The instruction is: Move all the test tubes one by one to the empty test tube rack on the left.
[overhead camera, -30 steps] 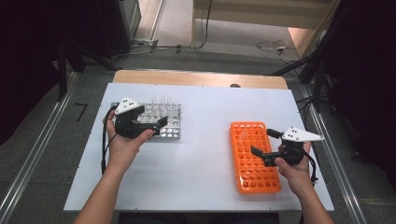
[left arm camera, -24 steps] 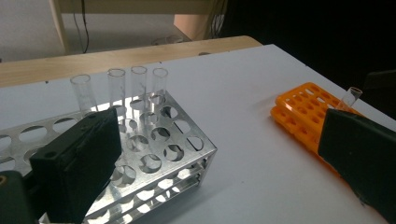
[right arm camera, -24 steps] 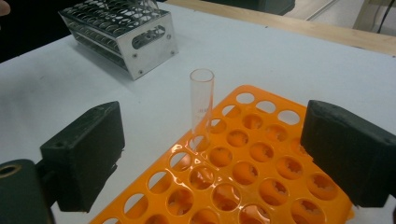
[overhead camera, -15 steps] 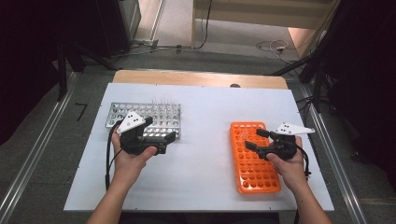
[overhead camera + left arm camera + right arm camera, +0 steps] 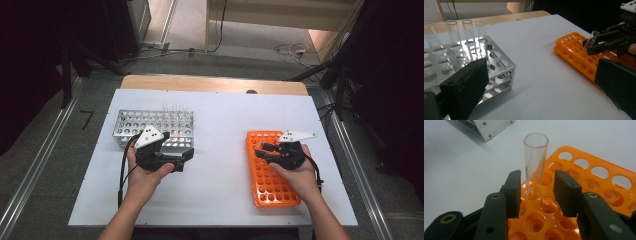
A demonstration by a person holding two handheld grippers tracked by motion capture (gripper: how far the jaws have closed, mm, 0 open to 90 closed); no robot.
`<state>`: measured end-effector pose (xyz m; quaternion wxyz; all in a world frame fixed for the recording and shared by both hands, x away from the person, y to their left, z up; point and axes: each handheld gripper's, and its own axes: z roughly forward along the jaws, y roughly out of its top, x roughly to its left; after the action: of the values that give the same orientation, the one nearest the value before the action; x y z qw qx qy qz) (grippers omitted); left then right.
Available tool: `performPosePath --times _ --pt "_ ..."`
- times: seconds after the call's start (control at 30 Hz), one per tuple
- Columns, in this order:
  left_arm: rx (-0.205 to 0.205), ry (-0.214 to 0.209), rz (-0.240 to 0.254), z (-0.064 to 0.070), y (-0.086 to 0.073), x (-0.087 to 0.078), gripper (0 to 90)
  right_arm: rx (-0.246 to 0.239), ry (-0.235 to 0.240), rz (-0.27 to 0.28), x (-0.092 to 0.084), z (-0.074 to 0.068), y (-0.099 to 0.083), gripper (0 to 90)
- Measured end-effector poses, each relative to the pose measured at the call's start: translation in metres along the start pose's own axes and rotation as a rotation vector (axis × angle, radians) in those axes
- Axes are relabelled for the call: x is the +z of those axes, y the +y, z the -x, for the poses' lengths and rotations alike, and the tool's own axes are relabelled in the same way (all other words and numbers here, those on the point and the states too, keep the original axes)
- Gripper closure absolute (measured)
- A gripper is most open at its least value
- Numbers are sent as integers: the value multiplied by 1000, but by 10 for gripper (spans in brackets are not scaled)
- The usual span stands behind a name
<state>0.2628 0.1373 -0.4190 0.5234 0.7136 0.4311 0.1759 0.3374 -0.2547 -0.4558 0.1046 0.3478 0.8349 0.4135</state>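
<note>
A clear test tube [image 5: 535, 160] stands a little tilted in a hole of the orange rack [image 5: 599, 182]. My right gripper [image 5: 537, 176] has its jaws on either side of it with a thin gap each side; they have just been closing. The left gripper view shows that tube [image 5: 591, 41] between the right gripper's tips. In the high view the right gripper [image 5: 264, 150] hovers over the orange rack [image 5: 272, 187]. My left gripper [image 5: 186, 156] is open and holds nothing, just in front of the metal rack [image 5: 131, 125]. Several clear tubes [image 5: 451, 32] stand in that rack [image 5: 499, 72].
The white table top [image 5: 220, 125] lies bare between the two racks. A wooden strip [image 5: 210, 84] runs along its far edge. A corner of the metal rack [image 5: 489, 127] shows beyond the orange one. Cables trail from both grippers toward the person.
My right gripper has moved left over the orange rack and its jaws have narrowed. My left gripper has drawn back from above the metal rack toward the person.
</note>
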Motion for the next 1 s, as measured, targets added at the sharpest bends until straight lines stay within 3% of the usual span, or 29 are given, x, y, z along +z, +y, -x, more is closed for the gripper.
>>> performPosePath --times 0.13,0.23,0.53,1.0 --pt "5 -4 -1 1 0 0 0 7 -11 -24 3 0 1 620" --pt "9 -12 3 4 0 0 0 -14 -18 -43 6 -3 2 644" --pt "15 -20 0 7 0 1 0 -41 -33 -47 7 -8 2 740" --pt "41 -49 6 20 6 4 0 -41 -50 56 -19 -13 13 742"
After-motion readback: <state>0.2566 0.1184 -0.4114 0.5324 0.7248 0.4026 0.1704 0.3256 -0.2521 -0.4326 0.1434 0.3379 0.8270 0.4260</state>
